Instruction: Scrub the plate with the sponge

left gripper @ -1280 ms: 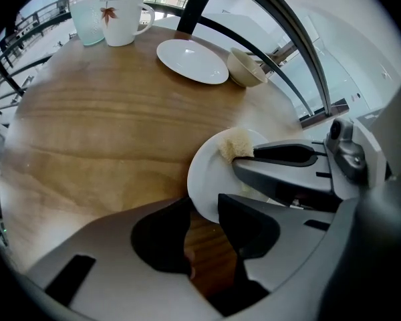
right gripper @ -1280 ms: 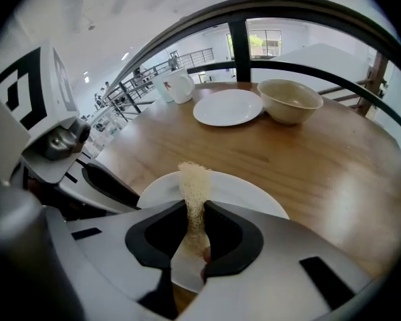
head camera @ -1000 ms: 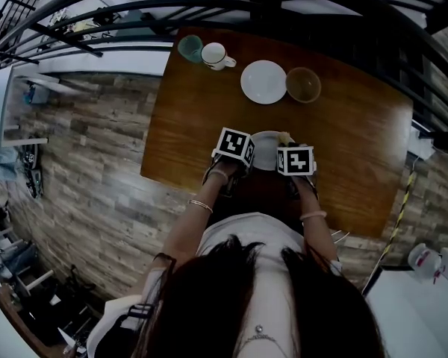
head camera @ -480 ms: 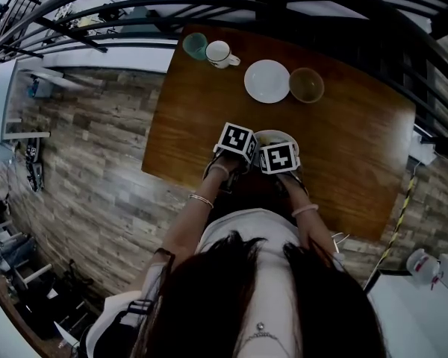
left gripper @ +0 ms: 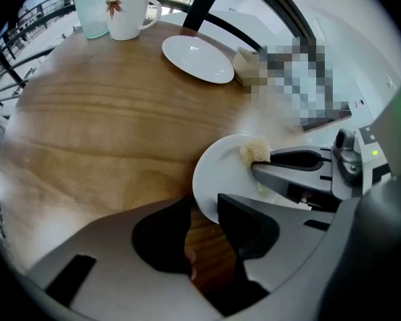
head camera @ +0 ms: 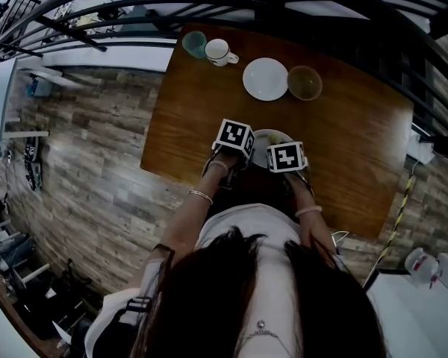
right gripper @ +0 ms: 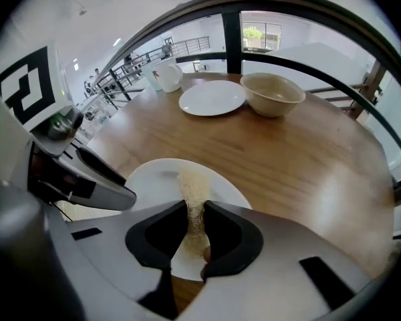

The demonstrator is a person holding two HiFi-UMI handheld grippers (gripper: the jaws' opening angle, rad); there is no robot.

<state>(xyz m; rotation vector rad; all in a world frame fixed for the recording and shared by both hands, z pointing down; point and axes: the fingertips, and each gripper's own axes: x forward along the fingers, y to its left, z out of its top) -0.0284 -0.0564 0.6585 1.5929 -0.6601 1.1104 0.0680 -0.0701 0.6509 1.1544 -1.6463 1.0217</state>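
**Desk:** Head view: where's the plate (head camera: 267, 136)?
**Me:** At the near edge of the table (head camera: 343, 155). I'd call this mid-scrub.
**Desk:** Left gripper view?
**Me:** My left claw (left gripper: 200, 204) stands jaws apart astride the plate's rim, with no clamp visible.
**Desk:** Right gripper view?
**Me:** My right claw (right gripper: 196, 207) pinches the sponge (right gripper: 192, 182) down on the plate. The next stroke needs downward pressure and that rim steadied.

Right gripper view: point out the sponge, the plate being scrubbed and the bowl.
sponge (right gripper: 194, 191), right gripper view, the strip just above the jaws
plate (right gripper: 154, 179), right gripper view, bare surface left of the sponge
bowl (right gripper: 273, 102), right gripper view, outer wall
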